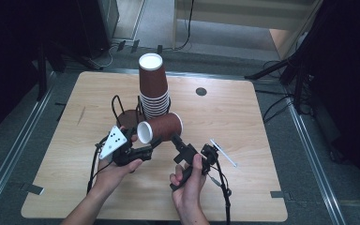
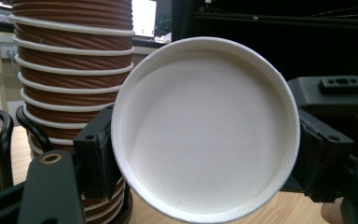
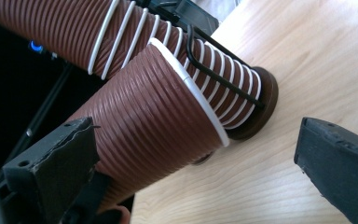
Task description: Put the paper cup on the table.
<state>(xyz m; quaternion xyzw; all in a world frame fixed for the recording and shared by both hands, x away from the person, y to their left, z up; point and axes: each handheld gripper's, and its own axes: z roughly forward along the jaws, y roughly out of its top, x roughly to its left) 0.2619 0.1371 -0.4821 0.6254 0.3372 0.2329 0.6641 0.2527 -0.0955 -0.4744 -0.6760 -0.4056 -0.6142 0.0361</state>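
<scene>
A brown ribbed paper cup (image 1: 161,126) lies level above the table, its white recessed base (image 2: 205,130) turned toward my left gripper (image 1: 149,141). That gripper (image 2: 205,156) is shut on the cup's base end, one pad (image 2: 93,158) on each side. My right gripper (image 1: 178,141) sits just under the cup's wide end, its jaws spread wide. In the right gripper view the cup (image 3: 144,121) runs along the left jaw pad (image 3: 51,172), while the right pad (image 3: 340,163) stands well clear of it. Behind, a tall stack of upturned cups (image 1: 153,89) stands in a black wire holder (image 3: 214,70).
A second wire loop (image 1: 117,108) with a round brown base (image 1: 127,118) stands left of the stack. A white straw (image 1: 223,152) lies right of my right hand. A dark round spot (image 1: 201,91) marks the wooden table (image 1: 243,122). Cables trail off the near edge.
</scene>
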